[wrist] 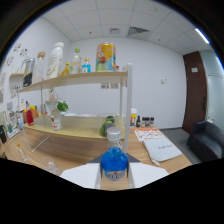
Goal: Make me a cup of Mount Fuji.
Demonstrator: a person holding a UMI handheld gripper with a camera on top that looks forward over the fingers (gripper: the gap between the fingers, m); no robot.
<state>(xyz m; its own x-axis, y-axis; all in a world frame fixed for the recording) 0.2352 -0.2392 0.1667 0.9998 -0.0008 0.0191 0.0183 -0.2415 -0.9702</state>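
Observation:
A small bottle of blue liquid (114,166) with a clear cap stands upright between my gripper's (114,176) two white fingers (80,176). Both fingers press against its sides, so the gripper is shut on it. The bottle's base is hidden below the fingers. Beyond it stands a two-level wooden shelf (75,80). Its top board carries a white bottle (56,59), a yellow can (105,56) and some small bottles (75,61).
The shelf's lower level holds red bottles (30,116), a small plant (62,106) and a green item (107,125). A white post (128,100) rises just behind the blue bottle. A white booklet (159,149) lies on the wooden table to the right; a black sofa (206,140) and a door (194,90) are farther off.

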